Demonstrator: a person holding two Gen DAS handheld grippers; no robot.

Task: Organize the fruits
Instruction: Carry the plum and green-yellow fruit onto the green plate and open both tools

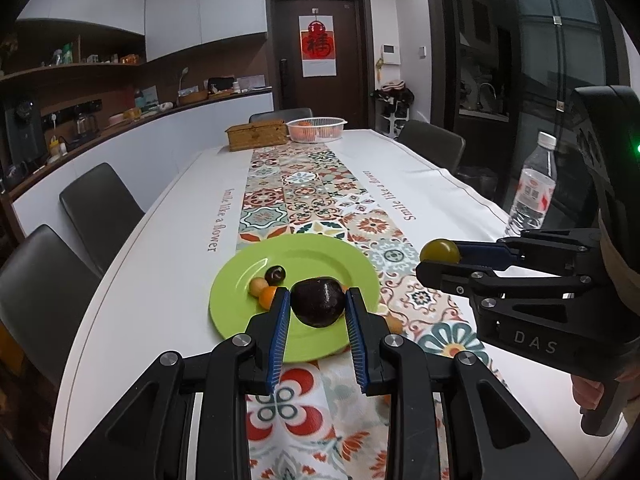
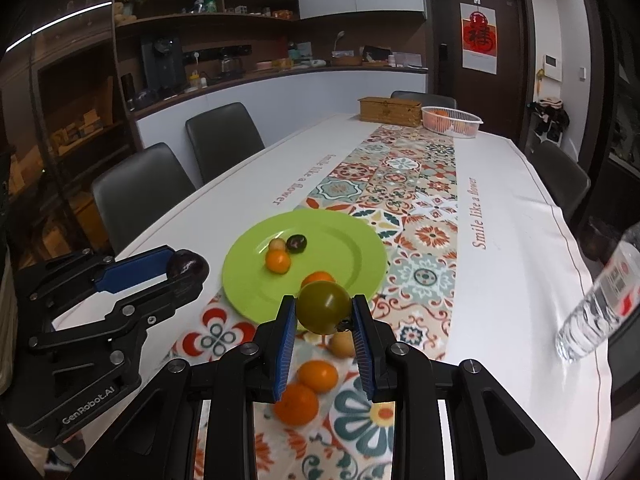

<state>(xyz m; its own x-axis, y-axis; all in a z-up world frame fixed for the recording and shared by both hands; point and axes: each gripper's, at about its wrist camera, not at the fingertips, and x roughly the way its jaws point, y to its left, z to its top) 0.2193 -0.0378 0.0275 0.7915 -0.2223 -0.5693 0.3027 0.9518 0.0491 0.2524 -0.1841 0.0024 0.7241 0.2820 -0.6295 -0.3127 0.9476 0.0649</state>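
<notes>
Fruits were what both hands carried just then, and the green plate [image 1: 240, 304] on the patterned runner looked the likely home for them. Going from left to right: on the plate's left part lay a small pale fruit [image 2: 277, 245], a small orange one [image 2: 278, 261] and a little dark one [image 2: 297, 243], close together. The left gripper [image 1: 318, 300] had its jaws closed on a dark, glossy fruit [image 1: 318, 301], held above the plate's near edge. Beside it, the right gripper [image 2: 323, 309] had its jaws closed on an olive-green fruit [image 2: 323, 307], over the plate's right rim. Loose oranges [image 2: 318, 376] and a small tan fruit [image 2: 341, 344] sat on the runner under that gripper, and a water bottle [image 2: 596, 304] stood far right on the desk [image 2: 520, 220].

To do this step well, I judged each hand should lower until its fruit nearly touched a bare stretch of plate, well apart from the three already there, and only then open. Round fruit rolls, so releasing from a height risked it running off the rim. Letting go one hand at a time seemed wise, since the grippers were close.
</notes>
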